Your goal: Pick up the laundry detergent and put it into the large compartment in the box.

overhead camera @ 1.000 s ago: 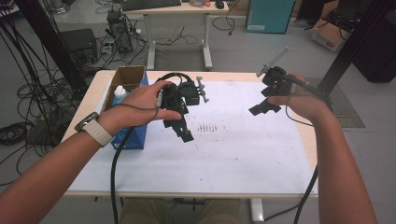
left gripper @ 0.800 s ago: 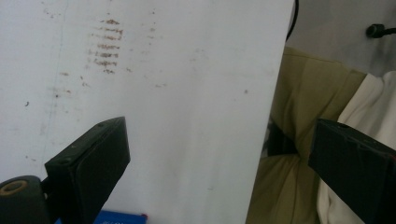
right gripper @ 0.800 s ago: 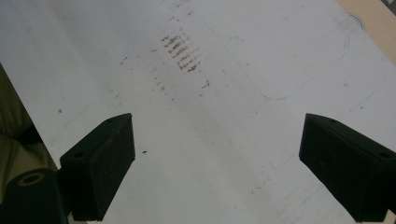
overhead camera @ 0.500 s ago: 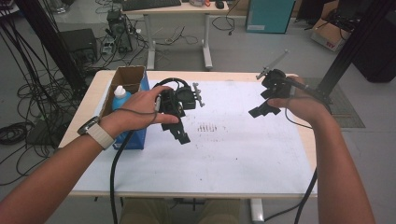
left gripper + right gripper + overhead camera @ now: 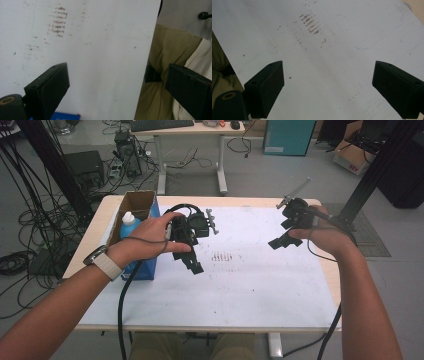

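My left gripper (image 5: 194, 264) hovers over the left half of the white table sheet (image 5: 250, 285), held in the person's left hand. In the left gripper view its jaws (image 5: 117, 75) stand wide apart over bare sheet, with nothing between them. My right gripper (image 5: 280, 241) hangs above the sheet's right side, tilted down toward the middle. The right gripper view shows this gripper (image 5: 328, 75) open too and holding nothing. A patch of brown smudge marks (image 5: 222, 256) lies on the sheet between the two grippers, smudge marks (image 5: 57, 22) (image 5: 310, 23) that both gripper views also catch.
An open cardboard box (image 5: 136, 202) with a blue side stands at the table's left edge, a white bottle (image 5: 129, 224) in it. Cables trail from both grippers. The near table edge and the person's trousers (image 5: 162, 50) show in the left gripper view. A desk (image 5: 190, 130) stands behind the table.
Both grippers hover almost where they were. The left one has drifted slightly left and the right one has dipped a little.
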Action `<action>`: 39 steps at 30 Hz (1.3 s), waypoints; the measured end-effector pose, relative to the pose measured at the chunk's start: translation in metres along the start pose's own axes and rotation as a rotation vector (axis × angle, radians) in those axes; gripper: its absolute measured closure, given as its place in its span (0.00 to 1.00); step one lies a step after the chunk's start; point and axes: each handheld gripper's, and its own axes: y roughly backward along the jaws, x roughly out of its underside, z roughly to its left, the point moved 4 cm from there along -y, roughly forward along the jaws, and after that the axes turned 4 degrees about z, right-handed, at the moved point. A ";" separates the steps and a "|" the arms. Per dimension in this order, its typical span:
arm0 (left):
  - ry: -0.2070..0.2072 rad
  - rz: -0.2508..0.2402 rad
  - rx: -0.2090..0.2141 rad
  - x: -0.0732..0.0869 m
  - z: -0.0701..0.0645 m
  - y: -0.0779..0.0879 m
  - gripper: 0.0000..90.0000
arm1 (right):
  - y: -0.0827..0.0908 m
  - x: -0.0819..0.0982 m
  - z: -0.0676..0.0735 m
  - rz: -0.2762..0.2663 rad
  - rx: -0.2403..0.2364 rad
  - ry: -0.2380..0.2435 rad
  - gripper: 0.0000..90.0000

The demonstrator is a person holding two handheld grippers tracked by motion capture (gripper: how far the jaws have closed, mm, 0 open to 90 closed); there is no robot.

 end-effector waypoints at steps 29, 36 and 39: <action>0.020 0.005 -0.007 0.004 0.003 -0.001 0.07 | 0.004 0.002 0.001 -0.001 0.007 -0.010 0.11; 0.025 0.010 -0.009 0.006 0.004 -0.001 0.07 | 0.003 0.001 0.002 -0.003 0.006 -0.005 0.11; 0.029 0.006 -0.011 0.007 0.005 0.000 0.07 | 0.003 0.000 0.002 -0.002 0.006 -0.006 0.11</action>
